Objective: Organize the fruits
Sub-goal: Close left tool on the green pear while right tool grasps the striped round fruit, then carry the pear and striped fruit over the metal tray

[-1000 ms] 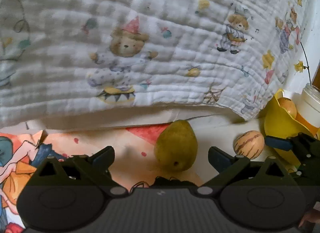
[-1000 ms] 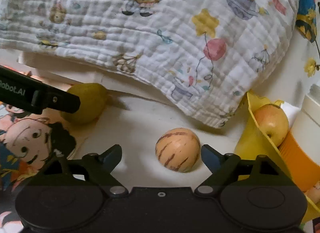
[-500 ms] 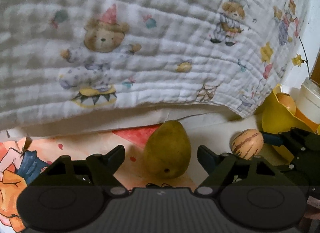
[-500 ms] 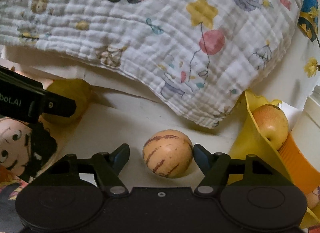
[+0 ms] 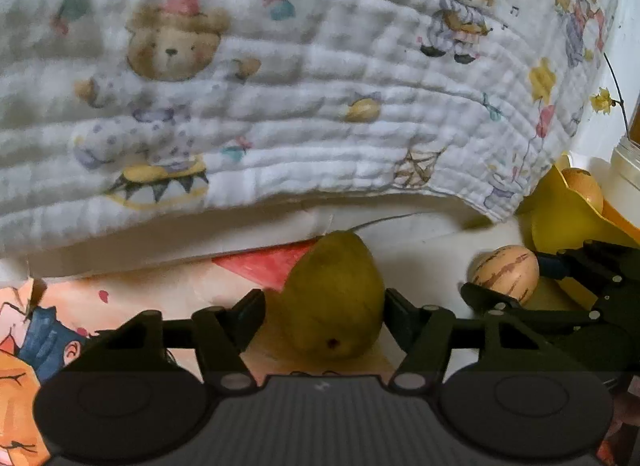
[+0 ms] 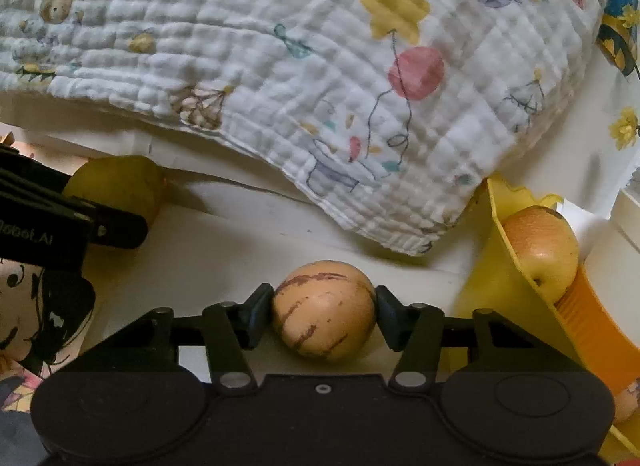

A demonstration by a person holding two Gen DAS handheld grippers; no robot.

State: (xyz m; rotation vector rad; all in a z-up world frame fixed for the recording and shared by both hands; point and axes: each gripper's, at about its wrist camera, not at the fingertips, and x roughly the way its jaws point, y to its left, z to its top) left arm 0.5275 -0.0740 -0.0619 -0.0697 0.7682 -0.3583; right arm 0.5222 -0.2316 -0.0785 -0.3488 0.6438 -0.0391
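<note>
A green pear (image 5: 332, 306) lies on a printed sheet between the fingers of my left gripper (image 5: 323, 302). Its jaws are closing; the right pad meets the pear and a narrow gap shows at the left pad. A round tan fruit with brown stripes (image 6: 324, 306) sits on the white surface, and my right gripper (image 6: 325, 302) is closing, with both pads against its sides. In the left wrist view the striped fruit (image 5: 506, 274) lies at the right. The right wrist view shows the pear (image 6: 120, 185) at the left, behind a left finger (image 6: 116, 225).
A quilted bear-print blanket (image 5: 320, 85) overhangs the back. At the right a yellow bowl (image 6: 504, 250) holds an apple (image 6: 540, 250), with an orange container (image 6: 600, 330) and a white jar (image 5: 628, 169) beside it. A cartoon-printed sheet (image 5: 60, 326) covers the left.
Both grippers have moved forward around their fruits and their jaws have narrowed. The right pads now touch the striped fruit; the left jaws have nearly reached the pear.
</note>
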